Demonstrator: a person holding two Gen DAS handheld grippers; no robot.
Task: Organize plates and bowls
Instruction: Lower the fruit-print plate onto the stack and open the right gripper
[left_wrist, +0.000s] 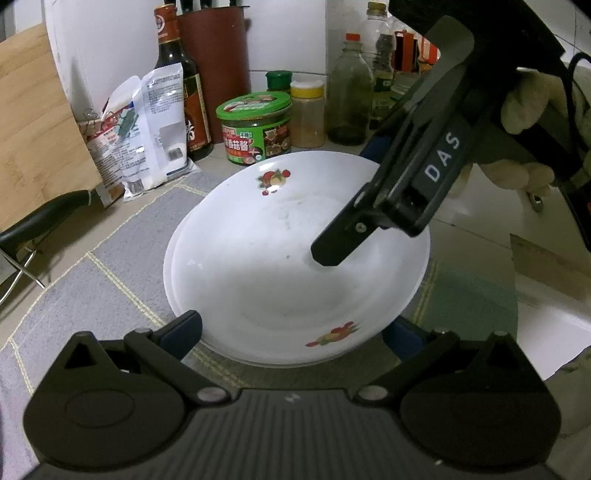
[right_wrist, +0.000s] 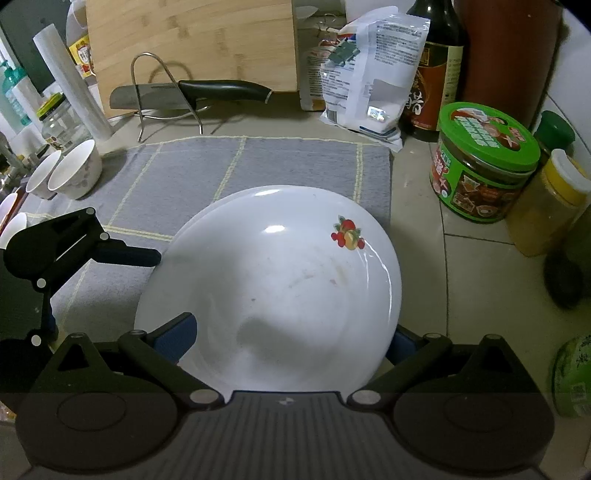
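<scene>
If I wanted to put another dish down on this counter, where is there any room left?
The grey mat is bare between the stacked plates and the knife rack. The right side is crowded with the green-lidded jar, spice jar and bottles; bowls fill the mat's left edge.

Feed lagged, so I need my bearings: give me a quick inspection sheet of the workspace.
Surface: grey checked cloth mat on a tiled counter.
Job's things: white fruit-print plates, stacked; white bowls at mat's left edge.
Clutter: green-lidded sauce jar, dark soy bottle, black-handled knife, bamboo cutting board.
Grippers: left tool open around the stack's near rim; right tool open, fingers straddling the rim.
Cables: black cable behind right tool.
Surroundings: white wall.
</scene>
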